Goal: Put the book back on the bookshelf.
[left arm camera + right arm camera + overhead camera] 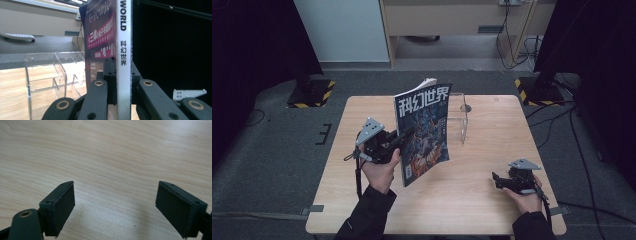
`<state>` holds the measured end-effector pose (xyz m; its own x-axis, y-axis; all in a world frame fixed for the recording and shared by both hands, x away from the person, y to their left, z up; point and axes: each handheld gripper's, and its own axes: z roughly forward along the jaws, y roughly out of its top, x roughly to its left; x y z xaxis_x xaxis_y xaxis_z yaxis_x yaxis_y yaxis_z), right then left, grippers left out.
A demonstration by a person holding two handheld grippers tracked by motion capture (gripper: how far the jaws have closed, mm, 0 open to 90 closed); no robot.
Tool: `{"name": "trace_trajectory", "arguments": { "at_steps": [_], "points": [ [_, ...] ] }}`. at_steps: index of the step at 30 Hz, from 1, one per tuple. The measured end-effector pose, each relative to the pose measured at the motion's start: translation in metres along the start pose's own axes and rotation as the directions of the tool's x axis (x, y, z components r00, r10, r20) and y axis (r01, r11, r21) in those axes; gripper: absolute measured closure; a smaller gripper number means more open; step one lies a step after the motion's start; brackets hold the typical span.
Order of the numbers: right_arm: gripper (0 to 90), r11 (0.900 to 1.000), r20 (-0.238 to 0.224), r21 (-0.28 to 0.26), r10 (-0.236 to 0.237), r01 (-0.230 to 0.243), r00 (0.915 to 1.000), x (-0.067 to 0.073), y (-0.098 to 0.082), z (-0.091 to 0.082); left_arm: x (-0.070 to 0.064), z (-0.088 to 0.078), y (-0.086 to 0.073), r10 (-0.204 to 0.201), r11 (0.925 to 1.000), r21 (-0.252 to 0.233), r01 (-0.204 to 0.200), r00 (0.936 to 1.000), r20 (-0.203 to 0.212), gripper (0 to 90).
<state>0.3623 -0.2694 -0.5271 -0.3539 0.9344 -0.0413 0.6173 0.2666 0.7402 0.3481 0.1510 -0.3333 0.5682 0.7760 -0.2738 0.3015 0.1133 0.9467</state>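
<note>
The magazine (424, 132) stands upright in the air above the middle of the table (492, 200), its cover facing the near edge and its lower corner hanging just over the wood. The left gripper (399, 141) clamps it at the spine side. The left gripper view gives what the high view cannot: the white spine (123, 62) runs straight up between the two black jaws, which are closed tight on it from both sides, the back cover turned toward the clear acrylic holder (47, 77). In the high view that holder (458, 116) stands behind the magazine near the far edge of the table, seemingly apart from it, though the overlap makes the gap hard to judge.

The right gripper (497, 181) rests low near the right near corner, well apart from the magazine. Its own view shows the jaws spread wide over bare wood with nothing between them. The table's left side and near edge are free, as is the stretch between the two grippers.
</note>
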Motion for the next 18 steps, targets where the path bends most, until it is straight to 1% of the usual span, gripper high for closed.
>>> {"name": "trace_trajectory", "arguments": {
  "at_steps": [1,4,5,7,8,12,13,18],
  "points": [
    [15.0,1.000,0.006,0.003,-0.003,0.003,1.0000,0.000,-0.001,0.001,0.002,0.000,0.001,-0.003,1.0000,-0.006,0.003,1.0000,-0.006,82.5],
    [14.8,1.000,0.008,0.021,0.016,-0.016,0.9998,-0.001,-0.006,0.004,0.007,-0.002,0.006,0.009,0.9999,-0.006,-0.009,0.9994,-0.034,82.5],
    [13.9,1.000,0.011,0.022,0.013,-0.014,0.9999,-0.002,-0.007,0.005,0.009,-0.002,0.008,0.011,0.9999,-0.006,-0.011,0.9991,-0.041,82.5],
    [12.5,0.999,0.016,0.016,0.035,-0.035,0.9992,-0.004,-0.008,0.006,0.012,-0.003,0.011,0.010,0.9999,-0.012,-0.011,0.9982,-0.059,82.5],
    [12.2,0.999,0.010,0.020,0.042,-0.042,0.9991,-0.004,-0.009,0.006,0.014,-0.003,0.013,0.010,0.9998,-0.016,-0.011,0.9978,-0.066,82.5],
    [11.6,0.998,0.012,0.024,0.055,-0.056,0.9984,-0.005,-0.009,0.007,0.020,-0.003,0.018,0.001,0.9996,-0.028,-0.003,0.9961,-0.089,82.4],
    [11.4,0.998,0.004,0.028,0.062,-0.062,0.9981,-0.006,-0.009,0.007,0.022,-0.003,0.019,-0.003,0.9995,-0.031,0.000,0.9955,-0.094,82.5],
    [11.1,0.998,0.005,0.031,0.063,-0.063,0.9980,-0.006,-0.008,0.007,0.028,-0.003,0.027,-0.004,0.9990,-0.045,-0.001,0.9927,-0.120,82.5]
  ]
}}
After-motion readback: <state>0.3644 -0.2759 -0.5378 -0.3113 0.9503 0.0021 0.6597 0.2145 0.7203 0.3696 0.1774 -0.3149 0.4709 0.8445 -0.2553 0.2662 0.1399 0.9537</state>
